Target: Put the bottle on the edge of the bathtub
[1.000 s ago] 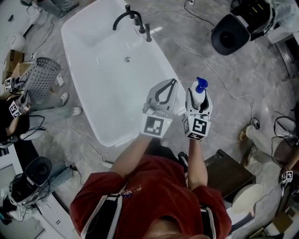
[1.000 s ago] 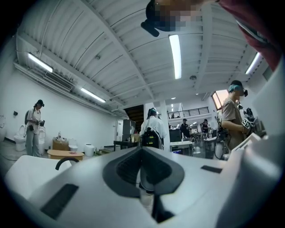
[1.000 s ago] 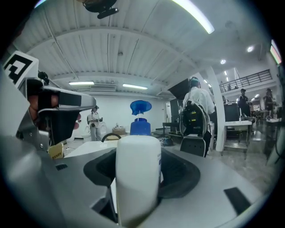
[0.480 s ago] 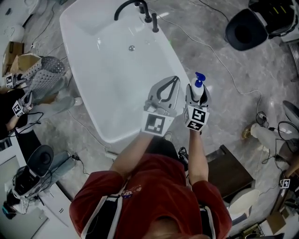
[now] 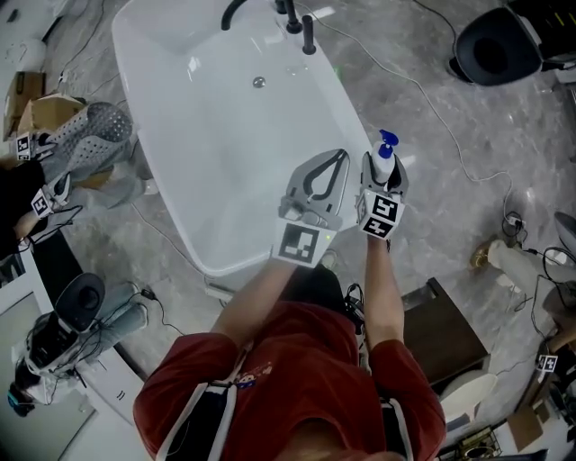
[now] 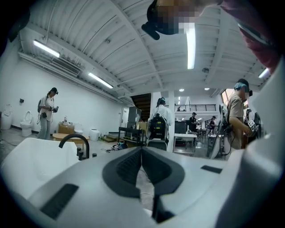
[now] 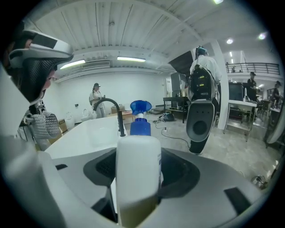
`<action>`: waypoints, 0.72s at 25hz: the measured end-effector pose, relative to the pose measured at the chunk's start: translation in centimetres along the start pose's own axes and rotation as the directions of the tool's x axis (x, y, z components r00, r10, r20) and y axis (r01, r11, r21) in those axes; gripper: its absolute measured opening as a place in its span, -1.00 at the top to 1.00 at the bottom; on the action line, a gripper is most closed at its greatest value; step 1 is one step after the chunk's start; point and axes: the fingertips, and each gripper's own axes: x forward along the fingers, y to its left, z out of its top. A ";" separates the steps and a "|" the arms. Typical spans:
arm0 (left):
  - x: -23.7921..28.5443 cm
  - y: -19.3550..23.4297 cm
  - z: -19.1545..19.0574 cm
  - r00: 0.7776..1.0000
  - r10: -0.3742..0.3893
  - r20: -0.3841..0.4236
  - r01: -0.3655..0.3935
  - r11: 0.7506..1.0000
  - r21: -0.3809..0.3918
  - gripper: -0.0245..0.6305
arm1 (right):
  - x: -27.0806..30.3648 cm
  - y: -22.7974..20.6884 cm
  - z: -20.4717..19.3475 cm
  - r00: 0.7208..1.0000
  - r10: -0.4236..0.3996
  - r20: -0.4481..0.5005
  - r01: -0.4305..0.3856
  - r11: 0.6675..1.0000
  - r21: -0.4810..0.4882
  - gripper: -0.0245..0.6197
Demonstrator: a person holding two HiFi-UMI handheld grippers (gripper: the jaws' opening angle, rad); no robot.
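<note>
the right gripper point(image 5: 385, 167) sits right of centre in the head view, with its jaws clamped on the bottle point(image 5: 385, 155), a white body topped by a blue pump. in the right gripper view the bottle point(image 7: 138, 160) stands upright between the 2 dark jaw pads, which press on its sides. in the head view it appears just to the right of the right rim of the white bathtub point(image 5: 216, 171), over the grey floor, and no view shows it resting on the rim. the bathtub fills the upper left and centre of that frame, with a black faucet point(image 5: 297, 18) at its top end; the same faucet point(image 7: 120, 122) shows behind and left of the bottle in the right gripper view.

the left gripper point(image 5: 339, 157) is just left of the right one, over the bathtub's lower right corner. its jaws are together, tips touching, with nothing between them point(image 6: 141, 150).

a perforated metal basket point(image 5: 90, 135) lies at the left edge.
</note>
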 end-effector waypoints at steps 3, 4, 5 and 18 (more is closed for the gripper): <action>1.4 1.7 -1.4 1.000 0.009 -0.015 -0.009 1.000 -0.017 0.88 | 3.0 0.1 -0.9 1.000 0.007 -0.016 -0.007 1.000 0.004 0.08; 1.5 2.1 -1.6 1.000 0.012 -0.019 -0.012 1.000 -0.023 0.88 | 3.7 0.4 -1.1 1.000 0.010 -0.019 -0.009 1.000 0.004 0.08; 1.5 2.6 -1.8 1.000 0.014 -0.023 -0.014 1.000 -0.027 0.88 | 4.4 0.7 -1.2 1.000 0.013 -0.022 -0.013 1.000 0.003 0.08; 2.2 5.2 -4.3 0.998 0.004 -0.068 -0.010 0.997 -0.077 0.88 | 10.8 1.8 -0.7 1.000 0.018 -0.007 -0.018 0.999 -0.031 0.08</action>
